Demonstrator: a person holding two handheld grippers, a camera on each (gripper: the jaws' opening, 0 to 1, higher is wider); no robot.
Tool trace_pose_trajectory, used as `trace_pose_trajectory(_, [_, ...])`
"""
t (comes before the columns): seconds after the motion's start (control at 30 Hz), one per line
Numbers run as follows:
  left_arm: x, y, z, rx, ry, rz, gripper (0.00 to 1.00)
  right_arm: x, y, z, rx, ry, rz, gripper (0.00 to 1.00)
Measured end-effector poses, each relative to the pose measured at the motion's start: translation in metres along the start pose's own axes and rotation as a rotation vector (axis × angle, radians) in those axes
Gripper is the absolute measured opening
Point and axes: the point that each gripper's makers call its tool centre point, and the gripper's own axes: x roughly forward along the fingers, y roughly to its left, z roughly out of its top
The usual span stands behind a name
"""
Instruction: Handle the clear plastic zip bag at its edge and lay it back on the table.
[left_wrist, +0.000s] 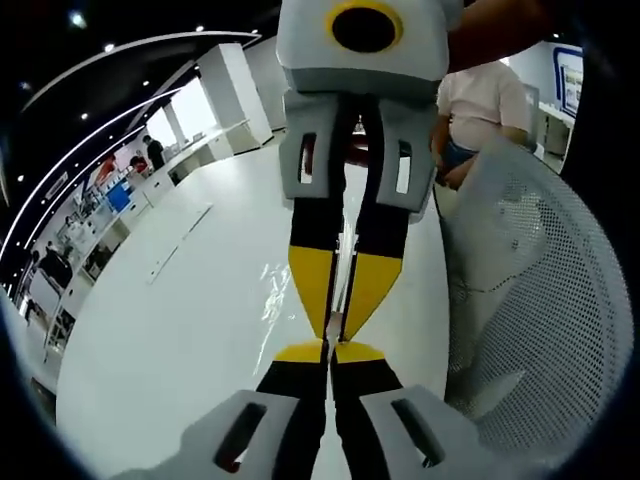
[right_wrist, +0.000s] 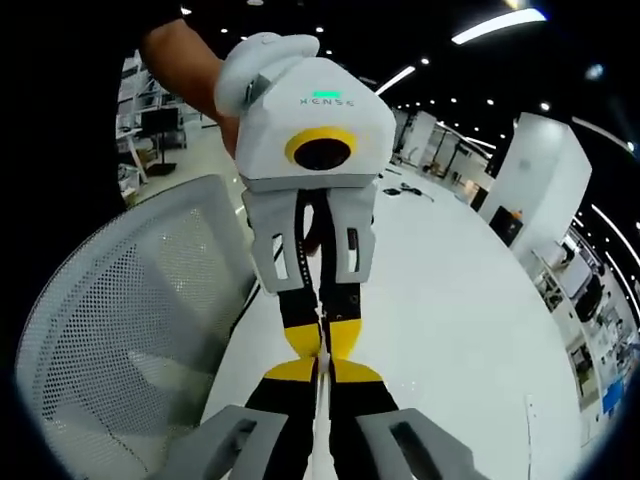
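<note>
Two hand-held grippers meet tip to tip above a white table (left_wrist: 170, 340), each pinching the edge of a clear plastic zip bag (left_wrist: 338, 300) held between them. In the left gripper view, the left gripper (left_wrist: 330, 352) rises from below with its yellow-tipped black jaws pressed together on the thin film; facing it from above, the right gripper (left_wrist: 345, 290) has its own yellow tips closed onto the same edge. The right gripper view shows the pairing reversed, with the left gripper (right_wrist: 325, 335) coming down to meet the near jaws.

The bag hangs edge-on between the two sets of tips, so it reads as little more than a pale vertical sliver with glints off its glossy skin; its long axis appears to run along the line joining the grippers. Both sit equally close to it, since both already grip it, and the table lies just beyond and below. Laying it down would likely mean lowering both ends together so the limp film settles flat rather than folding.

Beside the grippers stands a white mesh-backed office chair (left_wrist: 540, 300), its perforated shell curved. A person in a pale shirt (left_wrist: 480, 100) stands behind it. Farther off, white counters and pillars line a brightly lit hall.
</note>
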Motion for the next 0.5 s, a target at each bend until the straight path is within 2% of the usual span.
trace_pose_trajectory(0.23, [-0.007,0.003,0.001,0.017,-0.007,0.019,0.00,0.001,-0.002,-0.006,0.003,0.049,-0.004,0.00])
trace_pose_trajectory(0.5, [-0.009,0.002,0.003,0.049,-0.012,0.024,0.00,0.003,-0.003,-0.012,0.009,0.075,-0.010,0.00])
